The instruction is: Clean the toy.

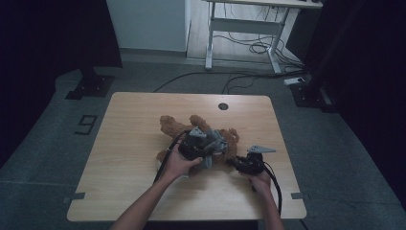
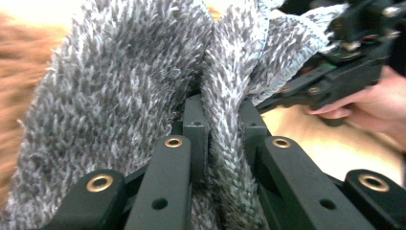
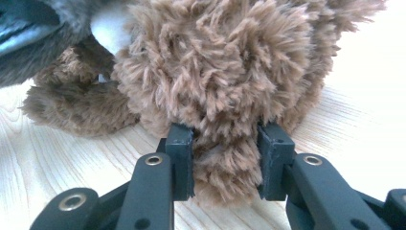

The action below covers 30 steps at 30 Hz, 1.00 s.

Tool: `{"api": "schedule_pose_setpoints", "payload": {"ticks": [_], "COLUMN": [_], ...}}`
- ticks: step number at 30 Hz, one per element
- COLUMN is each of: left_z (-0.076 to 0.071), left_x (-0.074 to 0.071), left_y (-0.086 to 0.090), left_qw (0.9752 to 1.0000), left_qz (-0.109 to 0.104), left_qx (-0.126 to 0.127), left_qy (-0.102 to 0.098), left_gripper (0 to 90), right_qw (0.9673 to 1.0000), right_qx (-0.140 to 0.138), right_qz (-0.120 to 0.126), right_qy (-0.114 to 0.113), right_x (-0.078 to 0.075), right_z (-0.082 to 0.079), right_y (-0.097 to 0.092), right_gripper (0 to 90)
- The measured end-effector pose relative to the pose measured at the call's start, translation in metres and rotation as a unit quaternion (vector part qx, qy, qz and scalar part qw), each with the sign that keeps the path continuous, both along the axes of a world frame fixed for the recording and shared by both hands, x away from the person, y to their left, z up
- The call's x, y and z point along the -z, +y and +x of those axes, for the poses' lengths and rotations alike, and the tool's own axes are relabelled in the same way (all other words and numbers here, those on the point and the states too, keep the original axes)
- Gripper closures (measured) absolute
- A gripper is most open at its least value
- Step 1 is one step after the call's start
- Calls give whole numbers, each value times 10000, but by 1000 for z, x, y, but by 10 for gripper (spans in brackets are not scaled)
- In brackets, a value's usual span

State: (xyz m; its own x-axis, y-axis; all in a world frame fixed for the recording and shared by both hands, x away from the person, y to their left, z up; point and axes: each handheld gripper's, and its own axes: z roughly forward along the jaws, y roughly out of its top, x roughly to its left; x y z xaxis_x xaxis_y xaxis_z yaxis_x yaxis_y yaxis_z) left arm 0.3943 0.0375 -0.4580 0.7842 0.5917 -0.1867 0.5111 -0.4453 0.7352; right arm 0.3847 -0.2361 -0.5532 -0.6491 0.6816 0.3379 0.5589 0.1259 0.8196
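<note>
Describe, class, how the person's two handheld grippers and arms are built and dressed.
Each gripper, left gripper and right gripper, is black, with two flat jaws set with brass-coloured rivets. A grey three-cornered plate tops each one, and a black cable trails from it. The forearms are bare, with no sleeves visible.

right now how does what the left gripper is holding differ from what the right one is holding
The left gripper is shut on a fold of grey knit garment, flecked grey and white; the right gripper is shut on a brown limb of the teddy bear, long shaggy fur. The garment fold is thin between the jaws; the bear's limb is a thick tuft. Both are soft, and both are clamped over the wooden table.
</note>
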Motion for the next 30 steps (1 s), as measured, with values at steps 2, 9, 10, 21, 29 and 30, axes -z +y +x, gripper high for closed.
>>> {"api": "schedule_pose_setpoints", "payload": {"ticks": [2,9,10,21,29,30], "left_z": [2,10,10,29,47,47], "left_x": [1,-8,-8,-44,-14,-14], "left_y": [7,27,27,-67,-69,-69], "left_qw": [9998,9981,9981,9985,9997,9997], "left_qz": [79,-107,-107,-60,-42,-42], "left_qx": [-171,-568,-568,-12,-220,-220], "left_qy": [-71,-235,-235,-541,-44,-44], "left_gripper": [784,785,785,785,784,784], "right_qw": [10000,10000,10000,10000,10000,10000], "right_qx": [-2,-6,-4,-8,23,23], "right_qz": [6,28,29,27,-61,-61], "right_qy": [9,28,30,34,-7,-7], "right_x": [0,0,0,1,0,0], "right_z": [0,1,1,1,0,0], "right_y": [0,-1,-1,-1,-1,-1], "right_gripper": [650,650,650,652,659,659]}}
